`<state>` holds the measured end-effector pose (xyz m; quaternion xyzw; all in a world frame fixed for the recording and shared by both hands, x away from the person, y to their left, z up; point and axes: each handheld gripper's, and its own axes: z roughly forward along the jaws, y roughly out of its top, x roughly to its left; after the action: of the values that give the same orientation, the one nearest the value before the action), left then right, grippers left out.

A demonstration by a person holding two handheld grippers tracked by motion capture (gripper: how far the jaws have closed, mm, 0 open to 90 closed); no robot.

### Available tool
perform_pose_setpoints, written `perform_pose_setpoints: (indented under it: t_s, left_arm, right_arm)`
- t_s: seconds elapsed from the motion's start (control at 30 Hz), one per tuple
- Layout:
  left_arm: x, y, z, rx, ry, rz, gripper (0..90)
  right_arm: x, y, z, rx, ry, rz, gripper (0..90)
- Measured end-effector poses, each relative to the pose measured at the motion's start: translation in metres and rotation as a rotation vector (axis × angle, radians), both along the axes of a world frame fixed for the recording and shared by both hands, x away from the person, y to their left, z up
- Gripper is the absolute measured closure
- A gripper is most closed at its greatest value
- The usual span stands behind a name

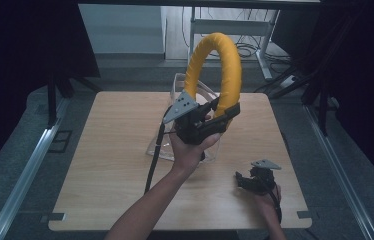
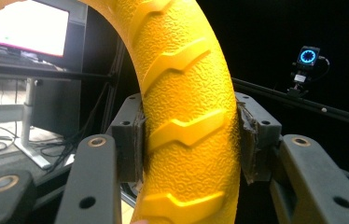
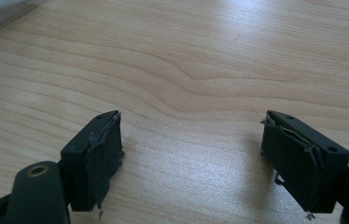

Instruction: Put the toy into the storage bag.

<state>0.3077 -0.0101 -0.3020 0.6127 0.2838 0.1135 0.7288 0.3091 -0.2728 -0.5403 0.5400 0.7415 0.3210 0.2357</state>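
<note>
Item: yellow ring (image 1: 220,60), a thick textured hoop with raised chevron treads, standing upright at upper centre of the high view, lifted well above the wooden table (image 1: 105,165). Holder: left gripper (image 1: 214,116), centre of frame, jaws clamped on the ring's lower right arc; in the left gripper view the two pads (image 2: 133,144) press against either flank of the yellow ring (image 2: 186,116), which fills the middle of that frame from top to bottom. Second item: clear plastic container (image 1: 185,150), lying on the table directly behind and below the left hand, its rim rising behind the ring's lower left arc; whether the ring touches it cannot be told. Idle tool: right gripper (image 1: 250,178), lower right of the high view, low over the table's near right part, jaws standing wide apart with nothing between them; the right gripper view shows bare woodgrain between its pads (image 3: 102,158) and a sliver of the clear container (image 3: 0,14) at upper left. Status, as judged: grasp and lift of the ring are done; its carry and its placing remain. The destination is not evident; the container is the likeliest candidate. The right gripper has no part in hand yet.
</note>
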Motion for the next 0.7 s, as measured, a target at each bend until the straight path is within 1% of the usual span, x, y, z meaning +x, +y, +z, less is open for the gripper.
perform_pose_setpoints:
  t_s: [0.13, 0.23, 0.4, 0.43, 0.47, 0.5, 0.6, 0.63, 0.67, 0.7]
  left_arm:
    - [0.005, 0.000, -0.013, -0.010, 0.023, 0.024, 50.9]
    - [0.010, 0.001, -0.022, -0.002, 0.042, 0.043, 50.9]
    - [0.017, 0.004, -0.039, -0.009, 0.081, 0.053, 50.9]
    - [0.017, 0.004, -0.039, -0.009, 0.081, 0.053, 50.9]
    - [0.019, 0.005, -0.045, -0.010, 0.093, 0.062, 50.9]
    - [0.019, 0.005, -0.045, -0.010, 0.093, 0.062, 50.9]
    - [0.023, 0.008, -0.053, 0.000, 0.109, 0.081, 50.9]
    - [0.026, 0.009, -0.059, 0.001, 0.124, 0.092, 50.9]
    - [0.027, 0.011, -0.062, 0.001, 0.134, 0.097, 50.8]
    - [0.027, 0.011, -0.062, 0.001, 0.134, 0.097, 50.9]
  right_arm:
    - [0.000, 0.000, 0.000, 0.000, -0.001, -0.001, 20.9]
    - [0.000, 0.000, 0.000, -0.003, -0.003, 0.001, 20.9]
    - [0.000, 0.000, 0.000, -0.002, -0.003, 0.000, 20.9]
    - [0.000, 0.000, 0.000, -0.002, -0.003, 0.000, 20.9]
    - [0.000, 0.000, 0.000, -0.004, -0.003, 0.001, 20.9]
    - [0.000, 0.000, 0.000, -0.002, -0.003, 0.000, 20.9]
    - [0.000, 0.000, 0.000, -0.004, -0.002, 0.001, 20.9]
    - [0.000, 0.000, 0.000, -0.003, -0.001, 0.000, 20.9]
    - [0.000, 0.000, 0.000, -0.002, -0.001, -0.001, 20.9]
    - [0.000, 0.000, 0.000, -0.001, 0.000, -0.001, 20.9]
